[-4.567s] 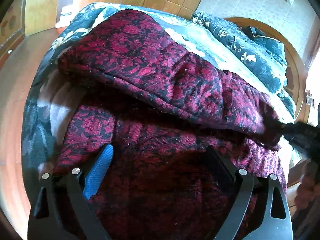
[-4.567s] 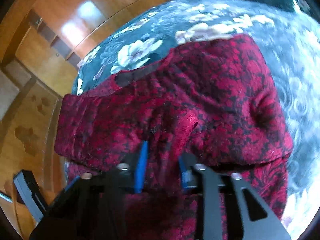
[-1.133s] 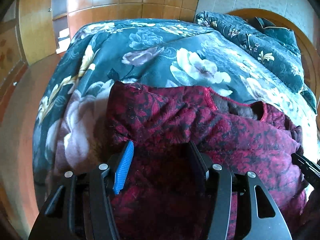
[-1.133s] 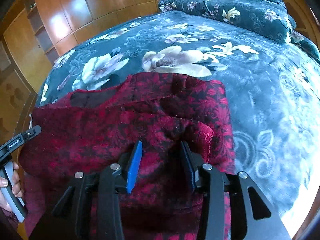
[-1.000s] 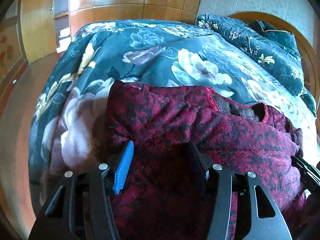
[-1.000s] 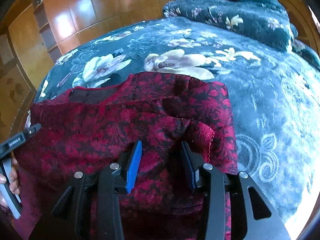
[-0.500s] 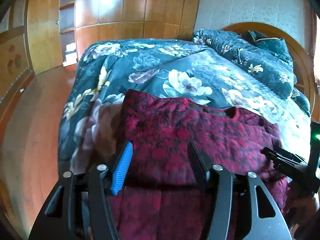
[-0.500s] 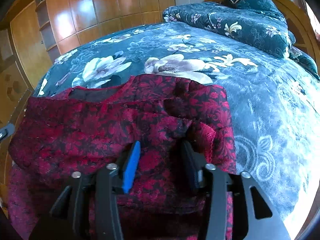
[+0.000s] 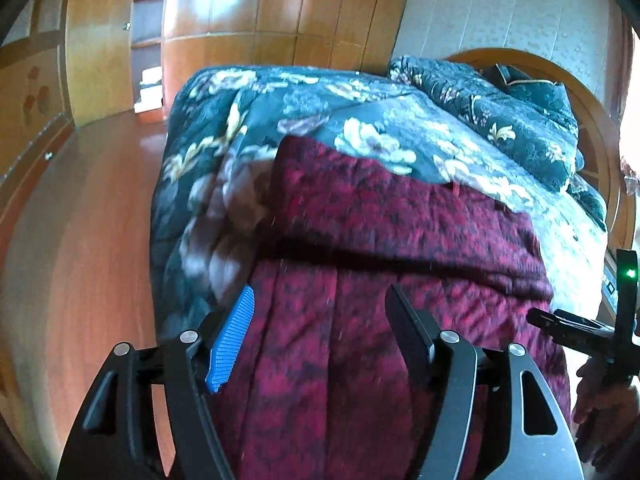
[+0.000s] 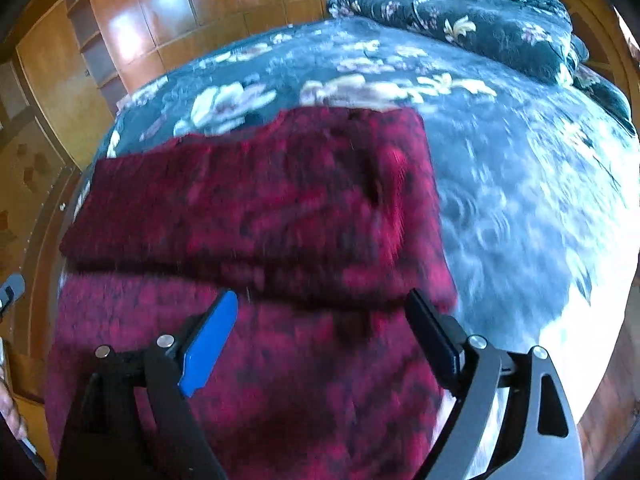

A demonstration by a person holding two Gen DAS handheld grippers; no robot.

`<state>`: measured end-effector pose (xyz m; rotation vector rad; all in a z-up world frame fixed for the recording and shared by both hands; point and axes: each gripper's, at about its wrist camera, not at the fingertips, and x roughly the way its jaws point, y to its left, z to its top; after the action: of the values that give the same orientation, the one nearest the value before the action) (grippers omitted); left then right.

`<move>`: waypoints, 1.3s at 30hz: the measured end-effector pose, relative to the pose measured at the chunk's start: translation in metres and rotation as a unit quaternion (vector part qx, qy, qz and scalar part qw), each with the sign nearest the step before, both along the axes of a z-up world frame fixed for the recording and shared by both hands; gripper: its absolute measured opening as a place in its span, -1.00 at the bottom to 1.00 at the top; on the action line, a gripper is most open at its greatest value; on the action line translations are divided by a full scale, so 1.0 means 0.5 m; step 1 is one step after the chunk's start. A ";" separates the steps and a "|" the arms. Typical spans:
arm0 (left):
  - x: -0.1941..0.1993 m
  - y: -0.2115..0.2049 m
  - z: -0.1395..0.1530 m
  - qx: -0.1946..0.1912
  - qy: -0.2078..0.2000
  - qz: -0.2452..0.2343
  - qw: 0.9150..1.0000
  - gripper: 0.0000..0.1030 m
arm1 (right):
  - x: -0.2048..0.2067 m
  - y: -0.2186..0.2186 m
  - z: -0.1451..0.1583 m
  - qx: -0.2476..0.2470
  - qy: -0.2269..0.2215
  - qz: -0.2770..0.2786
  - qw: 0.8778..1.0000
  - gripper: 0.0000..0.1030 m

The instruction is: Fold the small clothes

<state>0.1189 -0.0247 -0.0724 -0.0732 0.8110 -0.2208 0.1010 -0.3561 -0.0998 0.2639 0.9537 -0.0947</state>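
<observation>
Red patterned garment point(image 10: 260, 208) folded on a floral bed point(image 10: 520, 200).
Left gripper point(image 9: 320, 332) and right gripper point(image 10: 320, 328) hover above it, fingers apart and opening, nothing pressed between them.

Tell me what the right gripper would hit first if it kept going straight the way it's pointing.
Probably the red garment, near its folded edge. The right gripper, jaws opening and empty, points down at it on the bed; depth is unclear.

Both my wrist cameras look steeply down from close above the bed's point(image 9: 256, 92) near edge, sharing the red garment point(image 9: 380, 240) and headboard end.
</observation>
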 end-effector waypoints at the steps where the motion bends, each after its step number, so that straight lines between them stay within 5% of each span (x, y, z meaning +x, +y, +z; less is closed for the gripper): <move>1: -0.010 0.007 -0.011 0.003 0.007 -0.002 1.000 0.30 | -0.011 0.001 -0.004 0.002 0.008 0.002 1.000 0.67; 10: -0.103 0.111 -0.081 -0.049 0.084 -0.014 0.995 0.30 | -0.168 -0.011 -0.032 0.011 0.053 0.010 0.999 0.70; 23: -0.272 0.203 -0.159 -0.158 0.184 -0.080 0.967 0.40 | -0.414 -0.017 -0.083 0.170 0.105 0.037 0.979 0.68; 24: -0.278 0.205 -0.165 -0.166 0.192 -0.087 0.963 0.39 | -0.424 -0.015 -0.088 0.178 0.110 0.041 0.977 0.62; 26: -0.283 0.200 -0.173 -0.180 0.206 -0.101 0.957 -0.05 | -0.450 -0.008 -0.104 0.204 0.124 0.051 0.970 0.47; 28: -0.289 0.188 -0.162 -0.175 0.198 -0.118 0.957 -0.64 | -0.466 0.001 -0.115 0.223 0.131 0.062 0.964 0.16; 29: -0.290 0.186 -0.153 -0.175 0.192 -0.124 0.957 -0.76 | -0.469 0.005 -0.114 0.229 0.130 0.068 0.962 -0.10; 33: -0.286 0.211 -0.106 -0.233 0.171 -0.126 0.949 -0.79 | -0.465 0.011 -0.080 0.234 0.117 0.093 0.961 -0.55; 39: -0.231 0.213 -0.029 -0.305 0.129 -0.137 0.934 -0.79 | -0.446 -0.022 0.029 0.299 0.032 0.112 0.947 -0.62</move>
<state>0.0037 0.0817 -0.0870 -0.5863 0.9911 -0.7370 -0.1221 -0.3673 -0.0851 0.7119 1.0554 0.4056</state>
